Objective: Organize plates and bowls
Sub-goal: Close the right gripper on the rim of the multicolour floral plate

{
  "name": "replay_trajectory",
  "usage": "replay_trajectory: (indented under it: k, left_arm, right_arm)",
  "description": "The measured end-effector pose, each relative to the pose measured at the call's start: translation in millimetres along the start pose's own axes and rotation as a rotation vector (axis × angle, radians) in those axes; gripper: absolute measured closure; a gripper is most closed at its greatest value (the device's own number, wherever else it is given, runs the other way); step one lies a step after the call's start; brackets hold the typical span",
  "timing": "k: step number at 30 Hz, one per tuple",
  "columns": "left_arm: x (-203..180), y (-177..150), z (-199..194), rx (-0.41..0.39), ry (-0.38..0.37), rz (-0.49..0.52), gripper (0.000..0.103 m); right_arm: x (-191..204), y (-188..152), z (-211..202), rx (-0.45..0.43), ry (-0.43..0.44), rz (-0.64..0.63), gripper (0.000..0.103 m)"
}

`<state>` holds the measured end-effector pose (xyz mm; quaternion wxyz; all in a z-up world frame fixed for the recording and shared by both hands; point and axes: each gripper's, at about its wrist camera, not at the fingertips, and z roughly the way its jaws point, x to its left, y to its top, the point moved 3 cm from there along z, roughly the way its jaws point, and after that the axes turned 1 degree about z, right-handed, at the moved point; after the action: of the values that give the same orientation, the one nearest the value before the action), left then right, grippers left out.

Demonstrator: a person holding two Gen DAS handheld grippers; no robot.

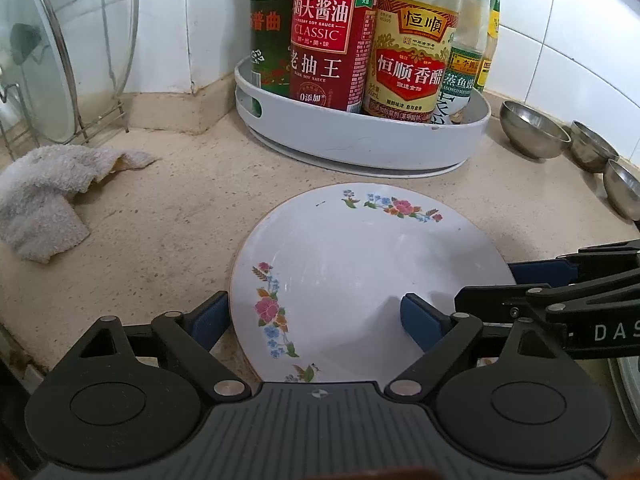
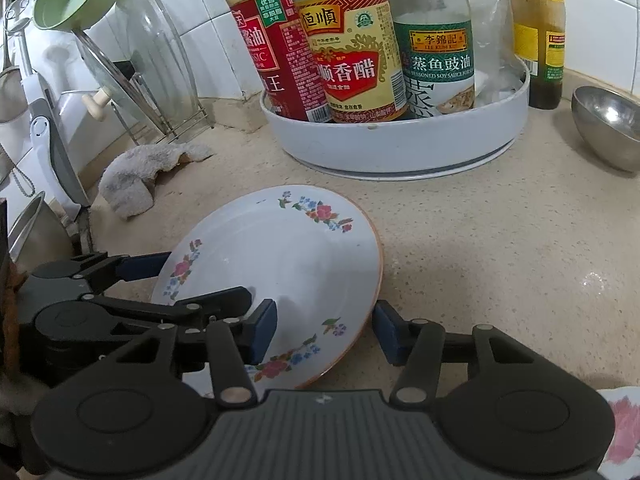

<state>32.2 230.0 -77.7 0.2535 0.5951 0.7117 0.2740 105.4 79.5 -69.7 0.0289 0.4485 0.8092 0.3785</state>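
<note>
With both the left claw (image 1: 316, 318) and right claw (image 2: 324, 330) spread, seemingly unclenched, around the flowered plate (image 1: 360, 264), close squarely on opposite rims before lifting.

White glazed tiles (image 1: 192, 20) cover the walls, which meet in a corner behind a speckled beige stone counter (image 1: 168, 216) with a low raised lip along its back edge. In that back corner stands a white round tray (image 1: 360, 140) crowded with sauce bottles (image 1: 326, 40). Toward the left edge a wire rack (image 2: 168, 120) holds glass lids (image 1: 36, 72) upright, and a crumpled white cloth (image 1: 52, 192) lies beside it. Soft, even light falls throughout.
</note>
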Motion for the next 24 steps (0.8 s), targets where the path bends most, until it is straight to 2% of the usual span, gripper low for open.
replay_trajectory:
  k: [13,16,18,24]
  left_arm:
    - [0.7,0.4,-0.4,0.002,0.001,-0.003,0.011]
    - [0.0,-0.2,-1.2,0.001,0.005,-0.002,0.012]
    - [2.1,-0.1,-3.2,-0.003,0.015,-0.021,0.019]
    - [6.3,-0.7,-8.5,0.004,0.002,-0.043,0.027]
  right_arm:
    - [0.5,-2.3,-1.0,-0.009,-0.010,0.025,0.052]
    - [1.0,-2.8,-1.3,-0.016,-0.020,0.026,0.055]
    - [0.1,-2.4,-1.8,-0.016,-0.024,0.030,0.057]
    - [-6.2,-3.0,-5.9,-0.011,-0.008,0.093,0.061]
